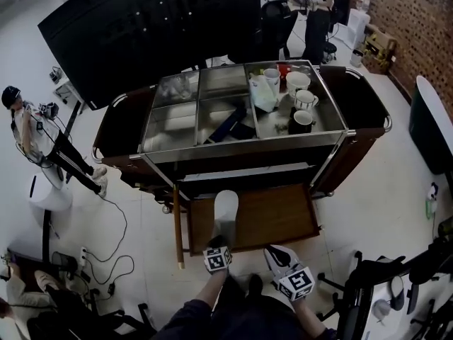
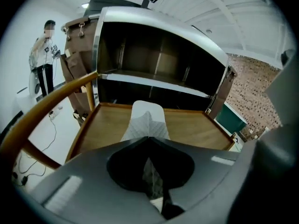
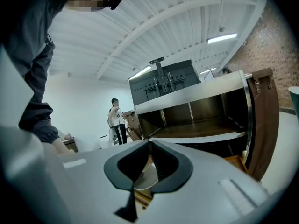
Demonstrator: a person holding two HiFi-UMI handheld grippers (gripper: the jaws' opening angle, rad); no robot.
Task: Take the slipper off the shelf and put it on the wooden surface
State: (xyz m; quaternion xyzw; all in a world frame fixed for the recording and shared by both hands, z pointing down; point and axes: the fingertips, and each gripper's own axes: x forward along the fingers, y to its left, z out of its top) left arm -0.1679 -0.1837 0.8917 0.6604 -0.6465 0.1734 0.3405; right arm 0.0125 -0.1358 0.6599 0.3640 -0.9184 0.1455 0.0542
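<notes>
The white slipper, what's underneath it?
The slipper lies on the wooden surface, with bare wood showing on both sides. The wood right under it is covered. The left gripper pinches its near end and hides that bit from above.

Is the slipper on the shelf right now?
No, the slipper lies on the wooden surface in front of the shelf.
</notes>
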